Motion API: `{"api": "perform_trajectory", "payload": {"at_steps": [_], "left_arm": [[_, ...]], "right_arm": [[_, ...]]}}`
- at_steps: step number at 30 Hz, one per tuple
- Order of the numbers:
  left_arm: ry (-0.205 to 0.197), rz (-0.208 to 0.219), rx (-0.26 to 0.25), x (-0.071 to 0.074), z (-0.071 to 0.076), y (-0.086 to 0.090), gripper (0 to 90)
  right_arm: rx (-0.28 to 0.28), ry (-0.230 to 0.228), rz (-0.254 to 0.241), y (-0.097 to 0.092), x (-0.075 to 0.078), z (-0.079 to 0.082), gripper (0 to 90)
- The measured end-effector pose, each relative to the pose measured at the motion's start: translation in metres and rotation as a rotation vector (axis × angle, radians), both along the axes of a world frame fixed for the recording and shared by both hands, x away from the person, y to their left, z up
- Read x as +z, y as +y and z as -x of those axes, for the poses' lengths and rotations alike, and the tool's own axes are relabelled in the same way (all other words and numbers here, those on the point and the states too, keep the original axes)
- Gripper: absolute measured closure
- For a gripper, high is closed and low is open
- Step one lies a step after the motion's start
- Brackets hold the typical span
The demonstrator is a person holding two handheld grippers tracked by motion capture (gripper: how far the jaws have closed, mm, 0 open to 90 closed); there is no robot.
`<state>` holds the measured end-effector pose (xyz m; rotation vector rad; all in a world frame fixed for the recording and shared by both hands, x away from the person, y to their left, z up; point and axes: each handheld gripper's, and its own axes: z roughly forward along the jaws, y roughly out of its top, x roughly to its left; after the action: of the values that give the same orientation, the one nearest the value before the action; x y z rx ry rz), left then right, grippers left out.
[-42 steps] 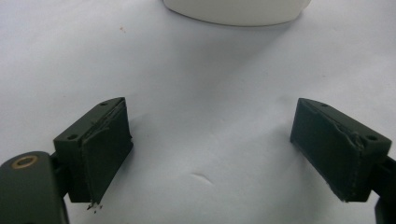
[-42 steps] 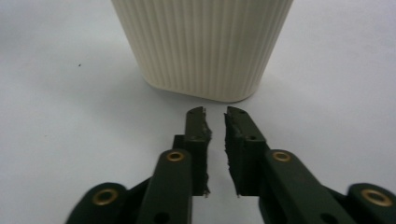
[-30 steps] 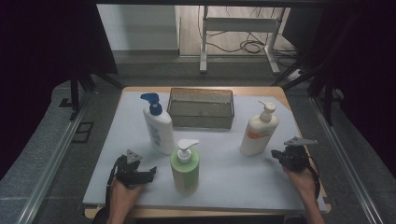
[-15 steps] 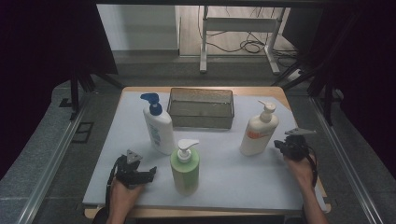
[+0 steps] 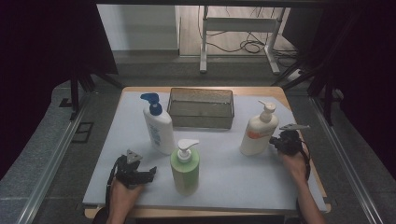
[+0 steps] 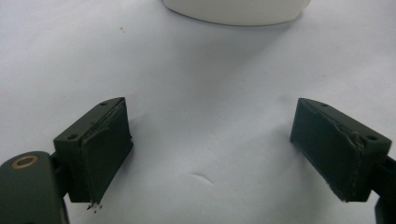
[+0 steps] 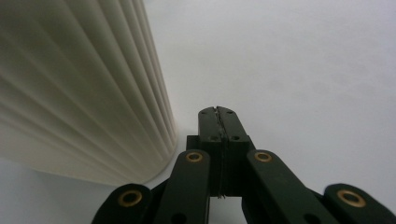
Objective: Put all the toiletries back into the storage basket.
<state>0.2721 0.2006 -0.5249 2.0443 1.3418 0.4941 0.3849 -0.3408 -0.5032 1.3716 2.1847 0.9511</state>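
Note:
Three pump bottles stand on the pale mat [image 5: 233, 182]: a white one with a blue pump [image 5: 159, 128], a green one [image 5: 185, 168] near the front, and a cream one with an orange label [image 5: 256, 134] at the right. My left gripper [image 5: 135, 170] rests on the mat to the left of the green bottle. Its jaws stand wide open [image 6: 210, 119] with bare mat between them, and a white bottle's base [image 6: 236, 9] lies ahead. My right gripper [image 5: 284, 141] is shut with nothing in it [image 7: 218, 112], right beside the cream bottle's ribbed side [image 7: 79, 93].
A grey wire basket [image 5: 201, 108] sits at the back middle of the mat. The wooden table edge [image 5: 317, 186] shows along the right. Dark frame legs and cables stand beyond the table.
My right gripper has moved forward and a little left, closing in on the cream bottle's right side. The left gripper and the bottles have not moved.

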Motion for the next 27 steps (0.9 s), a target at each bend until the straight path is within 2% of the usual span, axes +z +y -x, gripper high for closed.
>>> {"api": "perform_trajectory", "payload": {"at_steps": [8,16,27], "left_arm": [[0.000,0.001,0.000,0.000,0.000,0.000,11.7],[0.000,0.000,0.000,0.000,0.000,0.000,11.7],[0.000,0.001,0.000,0.000,0.000,0.000,11.7]], "right_arm": [[0.030,0.009,-0.028,0.006,-0.009,-0.007,89.7],[0.030,0.003,-0.038,0.005,-0.012,-0.004,89.7],[0.068,0.011,-0.045,0.008,-0.012,0.002,89.7]]}}
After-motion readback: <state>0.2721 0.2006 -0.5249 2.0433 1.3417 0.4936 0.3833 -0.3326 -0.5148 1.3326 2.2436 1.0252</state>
